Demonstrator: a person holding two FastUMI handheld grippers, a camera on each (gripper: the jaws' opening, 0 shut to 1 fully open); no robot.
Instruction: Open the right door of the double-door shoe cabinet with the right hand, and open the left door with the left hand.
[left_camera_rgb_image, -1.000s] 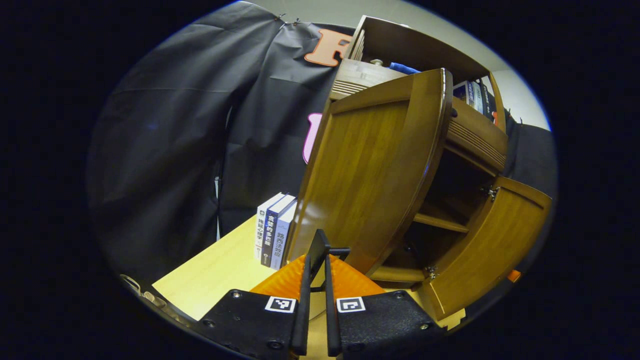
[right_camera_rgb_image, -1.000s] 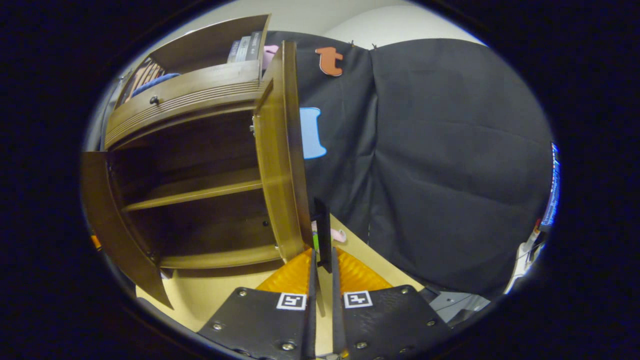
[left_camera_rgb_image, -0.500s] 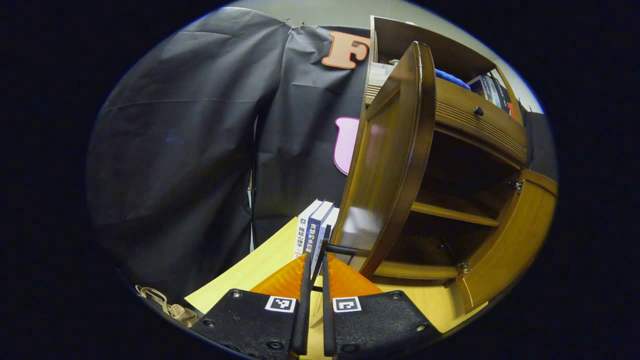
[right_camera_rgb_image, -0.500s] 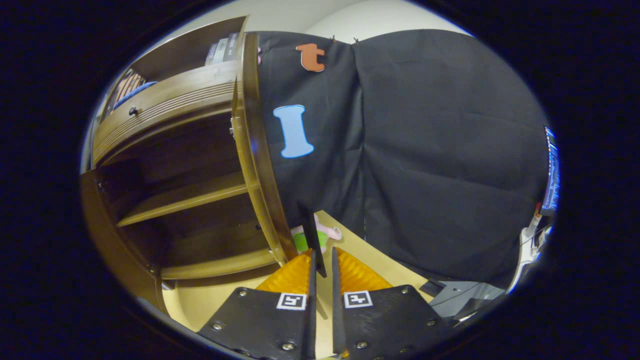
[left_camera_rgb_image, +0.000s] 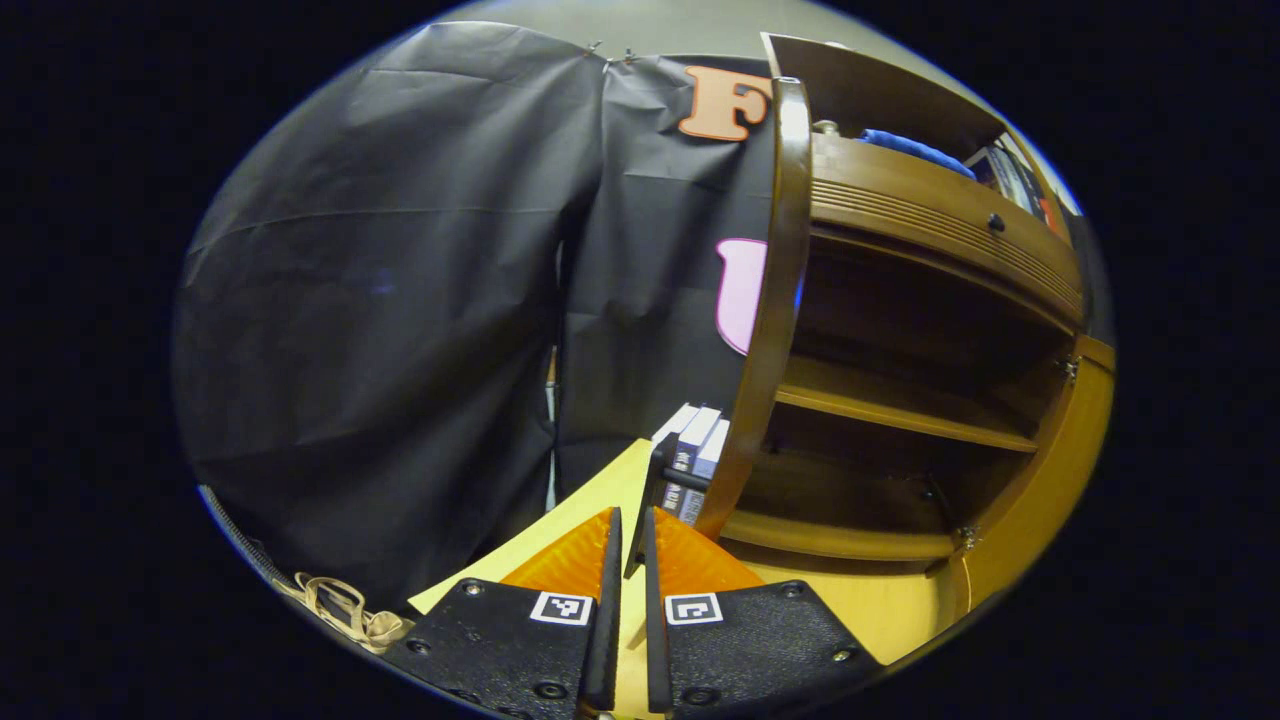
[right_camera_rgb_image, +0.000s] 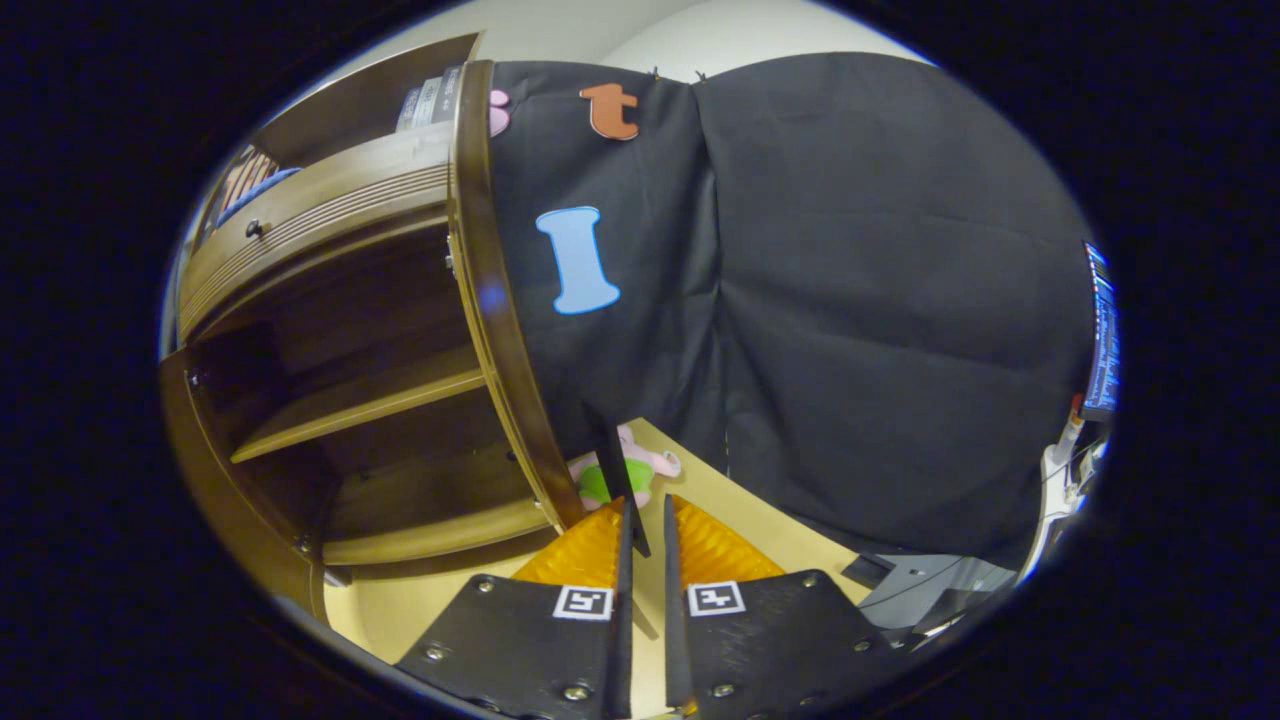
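Shoe cabinet (left_camera_rgb_image: 930, 200), left door (left_camera_rgb_image: 770, 300) and right door (right_camera_rgb_image: 490, 300) swung open, 2 shelves bare

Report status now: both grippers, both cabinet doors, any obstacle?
Left gripper shut on left door handle. Right gripper likewise, right door. Both doors wide open. No obstacle seen.

No legible text was found. Books (left_camera_rgb_image: 692, 462) standing beside the cabinet's left door (left_camera_rgb_image: 768, 330) carried spine print too small to read. Square coded markers (left_camera_rgb_image: 562, 607) sat on each hand-held gripper, without readable characters.
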